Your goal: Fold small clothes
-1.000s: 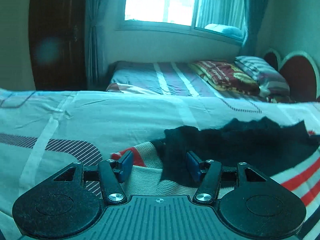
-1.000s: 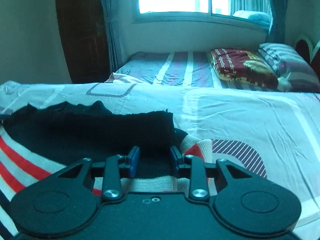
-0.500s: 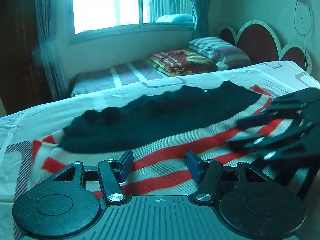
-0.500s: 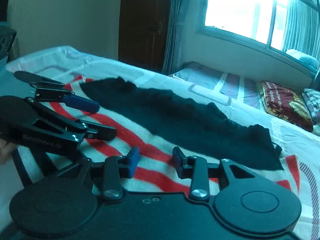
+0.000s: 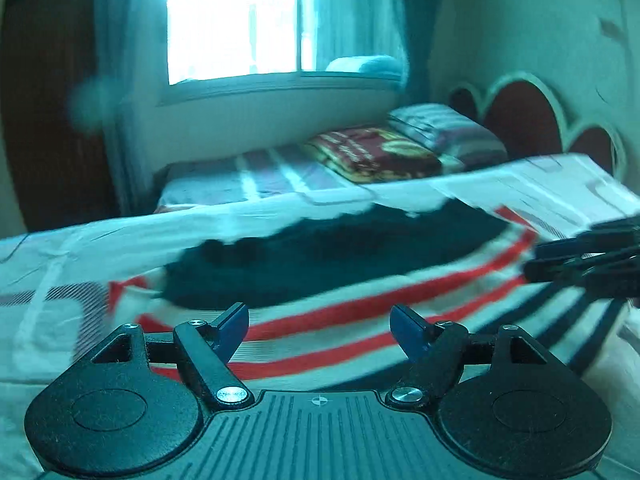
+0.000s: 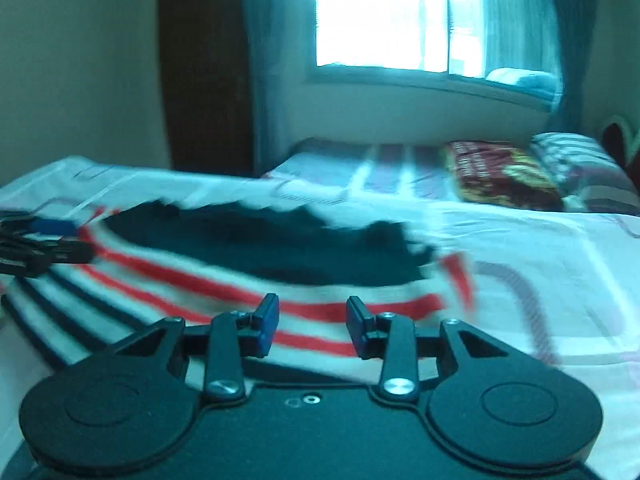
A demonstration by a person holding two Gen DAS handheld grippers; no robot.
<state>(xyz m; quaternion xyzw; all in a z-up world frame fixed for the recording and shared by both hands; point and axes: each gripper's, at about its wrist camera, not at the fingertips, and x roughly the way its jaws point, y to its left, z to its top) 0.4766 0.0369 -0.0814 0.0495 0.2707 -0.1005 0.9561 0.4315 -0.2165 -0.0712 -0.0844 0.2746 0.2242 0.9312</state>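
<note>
A small knitted garment (image 5: 360, 304), white with red and dark stripes and a black upper part (image 5: 340, 252), lies flat on the bed; it also shows in the right wrist view (image 6: 248, 280). My left gripper (image 5: 320, 330) is open and empty, hovering just in front of the garment's near edge. My right gripper (image 6: 312, 326) is open and empty over the garment's striped near edge. The right gripper also shows at the right edge of the left wrist view (image 5: 588, 256). The left gripper shows at the left edge of the right wrist view (image 6: 40, 240). Both views are motion-blurred.
The bed has a pale patterned sheet (image 6: 540, 264). Beyond it stands a second bed (image 5: 256, 180) with a red blanket (image 5: 372, 156) and a striped pillow (image 5: 444, 132). A window (image 5: 240, 20), curtains, a dark wooden door (image 6: 204, 68) and a headboard (image 5: 528, 120) are behind.
Both grippers stay open. Both have swung back from facing each other toward the far beds, and the left jaws have opened wider. The garment lies as before.
</note>
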